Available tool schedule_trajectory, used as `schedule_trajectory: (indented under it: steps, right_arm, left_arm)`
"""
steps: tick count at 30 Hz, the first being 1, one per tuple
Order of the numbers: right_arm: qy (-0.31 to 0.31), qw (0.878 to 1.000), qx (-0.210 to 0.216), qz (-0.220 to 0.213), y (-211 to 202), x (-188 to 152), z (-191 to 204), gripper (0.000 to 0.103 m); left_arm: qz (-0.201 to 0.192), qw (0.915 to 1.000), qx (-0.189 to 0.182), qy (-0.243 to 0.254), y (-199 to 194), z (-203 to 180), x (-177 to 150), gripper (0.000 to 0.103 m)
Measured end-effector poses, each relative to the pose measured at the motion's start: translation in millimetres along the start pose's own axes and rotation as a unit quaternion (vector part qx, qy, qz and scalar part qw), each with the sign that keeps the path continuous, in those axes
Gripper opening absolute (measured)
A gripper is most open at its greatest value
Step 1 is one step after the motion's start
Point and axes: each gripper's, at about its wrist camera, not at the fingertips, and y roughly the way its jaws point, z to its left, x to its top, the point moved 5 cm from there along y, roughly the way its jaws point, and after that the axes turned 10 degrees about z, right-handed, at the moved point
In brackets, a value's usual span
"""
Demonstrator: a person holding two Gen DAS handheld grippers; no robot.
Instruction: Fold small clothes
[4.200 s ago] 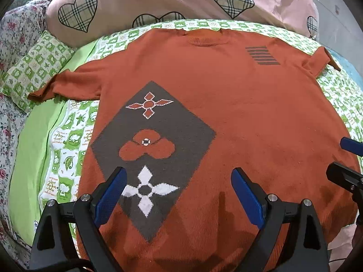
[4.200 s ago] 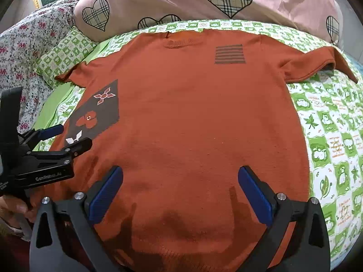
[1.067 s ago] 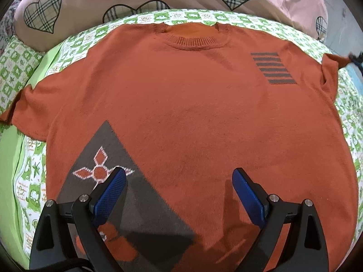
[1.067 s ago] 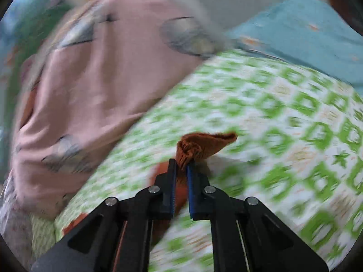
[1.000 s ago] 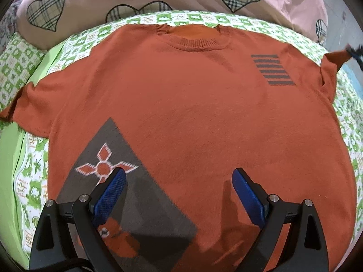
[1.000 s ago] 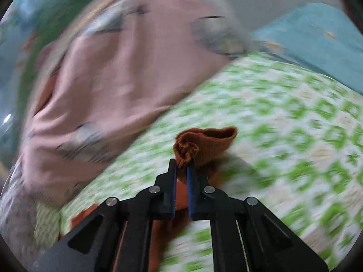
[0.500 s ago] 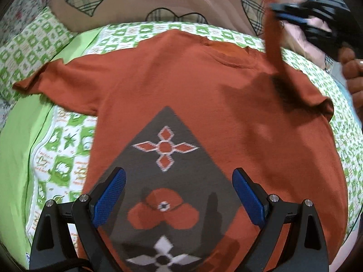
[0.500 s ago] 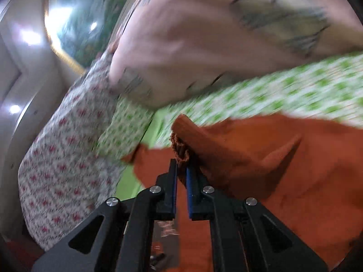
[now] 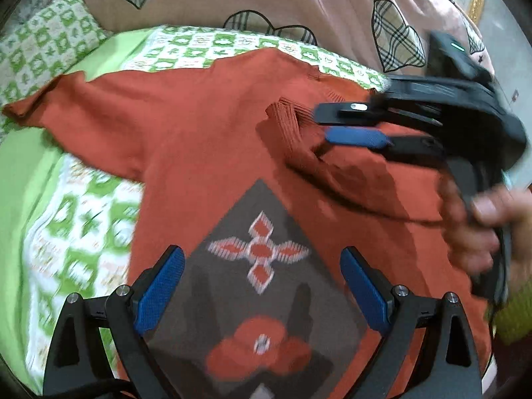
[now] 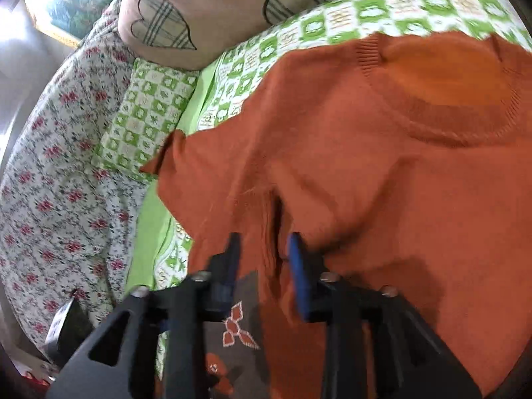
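Observation:
An orange knitted sweater (image 9: 199, 139) with a dark diamond patch (image 9: 259, 286) lies flat on the bed; it also shows in the right wrist view (image 10: 382, 179). Its right sleeve (image 9: 289, 123) is folded inward across the chest. My right gripper (image 9: 335, 121) hovers over the chest with its jaws parted; the sleeve cuff (image 10: 269, 226) lies loose between them. My left gripper (image 9: 259, 286) is open and empty above the diamond patch near the hem. The left sleeve (image 9: 43, 103) lies spread out to the left.
A green-and-white checked sheet (image 9: 83, 219) covers the bed. A pink duvet with checked hearts (image 9: 266, 0) lies behind the collar. A checked pillow (image 10: 146, 116) and a floral cover (image 10: 50, 199) sit at the left. A hand (image 9: 478, 226) holds the right gripper.
The right gripper carried the right sleeve from the bed's right side over the chest, then opened and let the cuff go. The left gripper stayed open and drew back toward the hem.

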Motion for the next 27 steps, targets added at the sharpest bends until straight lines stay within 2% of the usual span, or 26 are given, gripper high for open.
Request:
schedule_trajectory:
  steps: [5, 8, 10, 11, 12, 13, 14, 16, 17, 18, 21, 22, 25, 27]
  right_arm:
    - [0.021, 0.998, -0.008, -0.056, -56, -22, -22, 0.044]
    - [0.045, 0.994, -0.01, -0.095, -90, -47, -38, 0.044]
    - [0.061, 0.991, -0.011, -0.118, -109, -65, -46, 0.044]
    - [0.068, 0.99, -0.011, -0.124, -114, -71, -49, 0.044]
    - [0.079, 0.987, -0.012, -0.138, -124, -81, -55, 0.044]
    - [0.085, 0.986, -0.013, -0.145, -128, -86, -58, 0.044]
    - [0.096, 0.983, -0.019, -0.153, -135, -93, -64, 0.044]
    - [0.104, 0.981, -0.028, -0.164, -143, -101, -69, 0.044]
    - [0.108, 0.979, -0.032, -0.171, -149, -106, -72, 0.044]
    - [0.111, 0.977, -0.032, -0.177, -153, -109, -74, 0.044]
    - [0.115, 0.975, -0.041, -0.188, -162, -112, -78, 0.044]
    - [0.113, 0.975, -0.044, -0.188, -162, -111, -78, 0.044]
    - [0.109, 0.976, -0.046, -0.184, -161, -110, -76, 0.044]
    - [0.12, 0.975, -0.059, -0.176, -162, -114, -77, 0.044]
  left_arm:
    - [0.029, 0.9982, -0.047, -0.021, 37, -5, 42, 0.095]
    - [0.036, 0.9961, -0.072, -0.037, 59, -8, 69, 0.089]
    - [0.026, 0.9964, -0.073, -0.035, 69, -10, 87, 0.074]
    - [0.018, 0.9969, -0.072, -0.028, 73, -11, 95, 0.055]
    - [0.016, 0.997, -0.073, -0.023, 74, -13, 98, 0.019]
    - [0.018, 0.9965, -0.08, -0.017, 75, -15, 101, 0.008]
    - [0.016, 0.9956, -0.091, -0.02, 73, -13, 102, 0.009]
    - [-0.018, 0.9925, -0.116, -0.033, 51, -6, 98, 0.01]
    - [-0.031, 0.9917, -0.12, -0.035, 44, -2, 94, 0.012]
    - [-0.037, 0.9918, -0.116, -0.037, 39, 2, 89, 0.019]
    - [0.0, 0.9941, -0.102, -0.036, 55, 8, 80, 0.032]
    - [0.019, 0.9936, -0.104, -0.04, 63, 11, 77, 0.033]
    - [0.015, 0.9912, -0.124, -0.044, 62, 11, 80, 0.043]
    - [0.006, 0.9907, -0.128, -0.044, 58, 13, 81, 0.044]
